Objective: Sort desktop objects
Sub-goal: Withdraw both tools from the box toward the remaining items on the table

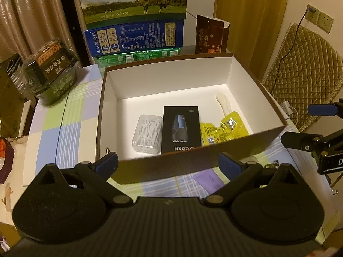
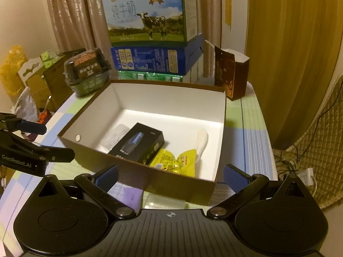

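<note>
Both the left gripper [image 1: 168, 165] and right gripper [image 2: 170, 176] gape empty; the purple card [image 1: 209, 181] lies just beneath the left one.

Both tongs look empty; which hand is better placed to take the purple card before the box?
Probably left: the purple card lies between the open left tongs; the right tongs sit off beside the box corner.
</note>
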